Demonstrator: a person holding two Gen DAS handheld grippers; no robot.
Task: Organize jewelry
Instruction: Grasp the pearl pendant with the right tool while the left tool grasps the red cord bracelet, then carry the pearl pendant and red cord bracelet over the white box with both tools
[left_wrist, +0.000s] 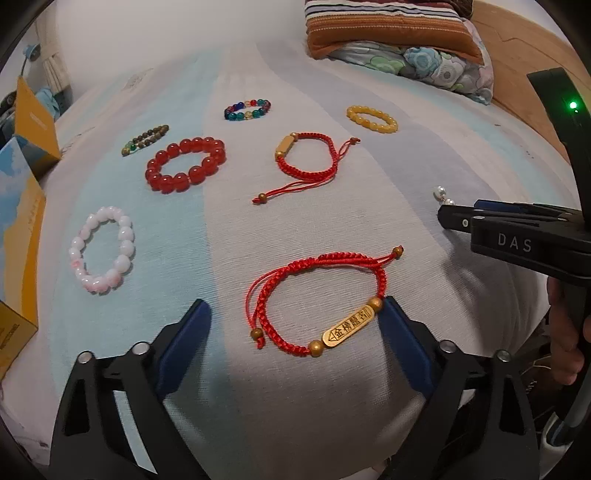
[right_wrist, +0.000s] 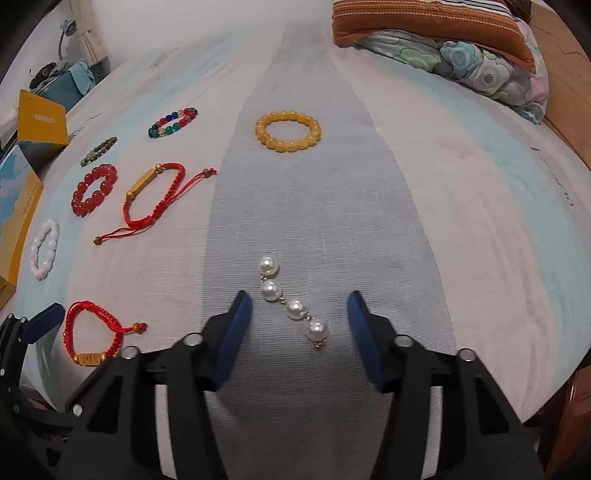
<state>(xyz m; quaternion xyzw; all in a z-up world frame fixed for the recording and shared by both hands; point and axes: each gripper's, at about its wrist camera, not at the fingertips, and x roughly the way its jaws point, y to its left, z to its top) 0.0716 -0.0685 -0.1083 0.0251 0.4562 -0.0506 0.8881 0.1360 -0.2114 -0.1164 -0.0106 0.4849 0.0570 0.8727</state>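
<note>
Surface: a bed under a sheet striped pale blue, grey and white; all the jewelry lies flat on it.
My left gripper: jaws wide, nothing clamped. The near red cord bracelet with its gold engraved tag lies between the pads; my right-hand pad touches the gold bead at the tag's end, the other pad stands clear.
My right gripper: jaws partly open, gripping nothing. The pearl string, four white pearls on gold links, lies slantwise between the pads, touching neither.
My hand: fingers wrapped round the right gripper's handle, seen at the edge of the left wrist view.
Left of me, near: pink-white bead bracelet.
Middle: large red bead bracelet, and beside it a second red cord bracelet with a plain gold bar, its tails trailing toward me.
Further: brown-green bead bracelet, a multicoloured glass bead bracelet, and a yellow bead bracelet well apart on the grey stripe.
Left edge: yellow and blue boxes.
Far end: folded floral quilt with a striped orange pillow on top, against a wooden headboard.
</note>
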